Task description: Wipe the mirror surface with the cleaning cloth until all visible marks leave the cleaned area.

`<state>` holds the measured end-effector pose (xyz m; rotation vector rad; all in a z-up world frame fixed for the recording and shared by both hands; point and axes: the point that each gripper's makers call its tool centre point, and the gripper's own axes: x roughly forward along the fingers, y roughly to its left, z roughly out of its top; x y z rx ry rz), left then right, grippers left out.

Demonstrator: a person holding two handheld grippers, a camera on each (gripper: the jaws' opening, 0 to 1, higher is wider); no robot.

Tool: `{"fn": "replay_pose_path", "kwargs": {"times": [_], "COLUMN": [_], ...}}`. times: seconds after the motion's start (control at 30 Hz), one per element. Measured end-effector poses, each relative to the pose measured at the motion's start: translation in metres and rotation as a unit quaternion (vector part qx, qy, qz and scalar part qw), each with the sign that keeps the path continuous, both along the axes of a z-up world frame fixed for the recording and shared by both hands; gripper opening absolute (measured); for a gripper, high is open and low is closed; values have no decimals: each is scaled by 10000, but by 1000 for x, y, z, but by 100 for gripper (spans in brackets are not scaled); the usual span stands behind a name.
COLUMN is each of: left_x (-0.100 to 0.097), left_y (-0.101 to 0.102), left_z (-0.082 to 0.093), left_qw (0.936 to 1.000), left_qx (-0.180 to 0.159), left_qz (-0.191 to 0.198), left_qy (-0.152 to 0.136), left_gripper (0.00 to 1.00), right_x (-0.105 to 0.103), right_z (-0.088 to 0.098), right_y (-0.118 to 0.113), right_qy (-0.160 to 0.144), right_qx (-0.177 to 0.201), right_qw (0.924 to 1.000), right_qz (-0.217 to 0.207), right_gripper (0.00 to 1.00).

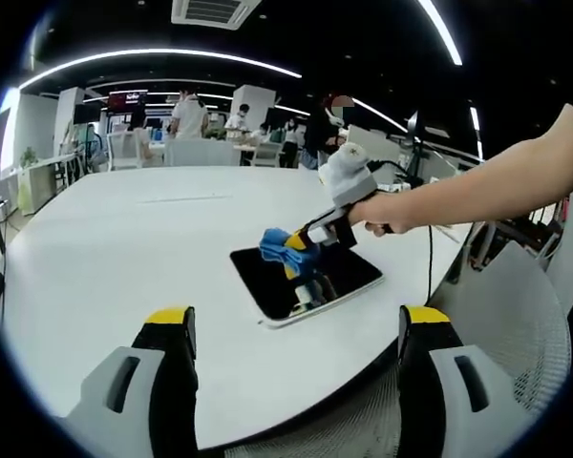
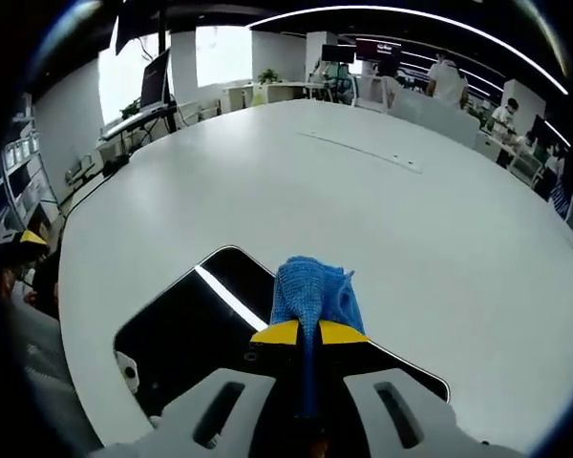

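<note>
A flat rectangular mirror with a white rim lies on the white table, reflecting the dark ceiling. A person's hand holds my right gripper over it, jaws shut on a blue cleaning cloth that rests on the glass. In the right gripper view the cloth bunches out past the yellow fingertips onto the mirror; the right gripper is clamped tight on it. My left gripper hovers near the table's front edge, open and empty, short of the mirror.
A mesh chair back stands at the table's right edge. Office desks, chairs and several people are far behind the table. A shelf unit and a monitor stand beyond the table's far side.
</note>
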<state>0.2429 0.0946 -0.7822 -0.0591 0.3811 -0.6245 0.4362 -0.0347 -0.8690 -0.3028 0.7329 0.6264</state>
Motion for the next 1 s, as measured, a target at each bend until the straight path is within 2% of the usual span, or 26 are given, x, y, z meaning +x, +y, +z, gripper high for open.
{"fn": "replay_pose_path", "kwargs": {"times": [1.0], "left_x": [0], "left_y": [-1], "left_z": [0], "left_qw": [10000], "left_qx": [56], "left_qz": [-13], "left_qy": [17], "left_gripper": [86], "right_x": [-7], "right_z": [2], "right_y": [-1], "right_qy": [-10], "right_qx": [-24], "right_qw": [10000], "right_qz": [94], "right_gripper": [0]}}
